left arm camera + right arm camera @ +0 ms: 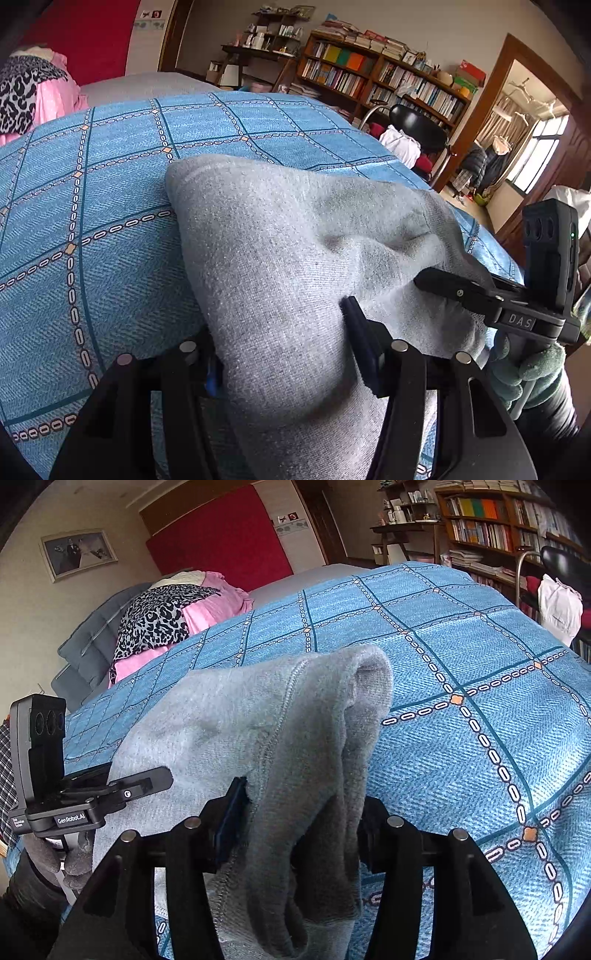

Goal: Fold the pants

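**A:** Looking at how the grey pants (295,258) hang, I'd say the fold is mid-way at best. Both grippers have cloth bunched between their fingers and the garment fills the lower centre of each view, raised off the blue checked bedspread (92,221).

**B:** Agreed. The left gripper (284,354) is clamped on a thick bundle of the pants, cloth bulging out over its fingers. The right gripper (295,834) is likewise pinched on a gathered edge, with a stitched seam running down beside its left finger (a hem or a waistband, I can't tell which).

**A:** And each shows in the other's camera: the right one at the right edge of the left wrist view, the left one at lower left of the right wrist view, both biting the same cloth, close together.

**B:** So what's done?

**A:** Judging by the doubled layers, possibly one fold. How many is hidden in the bunch. Nothing lies flat yet.

**B:** Left, then: lay it down on the bedspread, smooth it, let go. The pink and leopard-print bedding (166,616) at upper left is well clear.
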Demonstrator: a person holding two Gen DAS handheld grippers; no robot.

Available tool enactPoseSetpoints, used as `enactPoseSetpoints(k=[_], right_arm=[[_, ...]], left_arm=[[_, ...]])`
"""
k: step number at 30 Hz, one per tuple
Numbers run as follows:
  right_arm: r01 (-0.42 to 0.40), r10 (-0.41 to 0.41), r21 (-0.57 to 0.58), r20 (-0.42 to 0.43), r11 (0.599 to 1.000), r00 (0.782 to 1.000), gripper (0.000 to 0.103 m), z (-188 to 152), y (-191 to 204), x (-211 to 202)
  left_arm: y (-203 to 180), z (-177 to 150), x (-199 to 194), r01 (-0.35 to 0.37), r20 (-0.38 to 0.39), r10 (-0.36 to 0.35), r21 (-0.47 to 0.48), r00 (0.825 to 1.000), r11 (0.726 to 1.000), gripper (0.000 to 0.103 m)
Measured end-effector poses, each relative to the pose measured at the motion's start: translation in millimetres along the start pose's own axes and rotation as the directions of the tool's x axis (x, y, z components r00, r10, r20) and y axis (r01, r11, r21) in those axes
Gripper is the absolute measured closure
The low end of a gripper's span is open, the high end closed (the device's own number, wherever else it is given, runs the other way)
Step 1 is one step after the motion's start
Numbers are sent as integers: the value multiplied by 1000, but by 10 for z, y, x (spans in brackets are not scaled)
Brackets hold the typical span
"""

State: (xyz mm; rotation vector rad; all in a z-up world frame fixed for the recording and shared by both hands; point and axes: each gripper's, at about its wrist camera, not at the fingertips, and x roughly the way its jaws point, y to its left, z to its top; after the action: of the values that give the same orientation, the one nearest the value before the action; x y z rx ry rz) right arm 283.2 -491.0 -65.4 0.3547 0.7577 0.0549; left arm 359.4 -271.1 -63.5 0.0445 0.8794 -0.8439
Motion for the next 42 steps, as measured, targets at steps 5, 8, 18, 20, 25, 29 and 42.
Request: enactPoseSetpoints(k=[5, 8, 18, 20, 25, 29, 42], right_arm=[[106, -105, -21, 23, 994, 994, 36, -84, 59, -171], [192, -188, -48, 69, 980, 980, 34, -154, 157, -371], [415, -401, -191, 107, 890, 910, 33, -536, 443, -458], [401, -395, -167, 66, 901, 916, 32, -578, 332, -346], [370, -368, -110, 37, 922, 929, 24, -560, 190, -287], [383, -377, -94, 78, 919, 923, 24, -605, 249, -384], [360, -356, 39, 281, 932, 891, 18, -998, 646, -828]], left_arm=[[-14, -162, -67, -55, -20, 56, 6, 998, 998, 26], [-30, -276, -145, -67, -36, 67, 3, 997, 998, 25], [-256, -658, -389, -118, -18, 120, 63, 993, 991, 24], [-262, -694, -359, -132, -22, 134, 67, 991, 989, 23], [-268, -745, -356, -149, -16, 150, 70, 988, 986, 23], [-301, -791, -432, -181, 16, 181, 76, 983, 981, 23], [-438, -951, -831, -325, 191, 310, 50, 931, 944, 17]])
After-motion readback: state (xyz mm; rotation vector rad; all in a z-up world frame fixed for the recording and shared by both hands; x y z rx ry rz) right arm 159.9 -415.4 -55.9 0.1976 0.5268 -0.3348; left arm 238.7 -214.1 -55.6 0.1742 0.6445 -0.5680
